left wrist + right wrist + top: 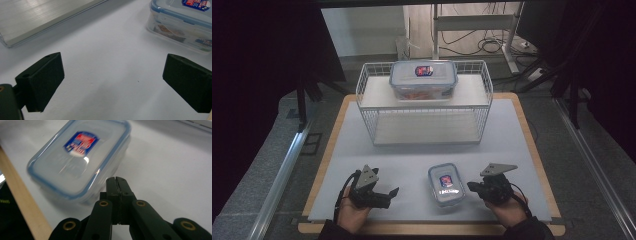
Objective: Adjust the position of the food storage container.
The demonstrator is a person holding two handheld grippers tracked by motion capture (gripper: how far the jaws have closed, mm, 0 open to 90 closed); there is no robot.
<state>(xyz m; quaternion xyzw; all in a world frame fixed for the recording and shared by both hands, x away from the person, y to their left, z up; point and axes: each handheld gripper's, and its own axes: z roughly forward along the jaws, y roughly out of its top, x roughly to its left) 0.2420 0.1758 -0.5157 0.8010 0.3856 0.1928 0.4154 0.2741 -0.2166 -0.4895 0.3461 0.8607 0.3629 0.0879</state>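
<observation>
A small clear lidded container [446, 184] with a blue rim and a red and blue label lies near the table's front edge, between my two grippers. My left gripper [388, 196] rests to its left, jaws spread wide with nothing between them. The left gripper view shows that gripper [115, 77] over bare table, with the small container [182, 22] ahead to the right. My right gripper [471, 186] sits just right of the container, its jaws shut on nothing. In the right gripper view its closed tips [117, 181] are close beside the container [77, 160]; I cannot tell whether they touch.
A white wire rack [424, 117] stands at the back of the white mat [512, 150], with a larger lidded container [423, 79] on its upper shelf. The rack's lower shelf [37, 17] lies ahead of my left gripper. The wooden table edge [22, 195] runs close by.
</observation>
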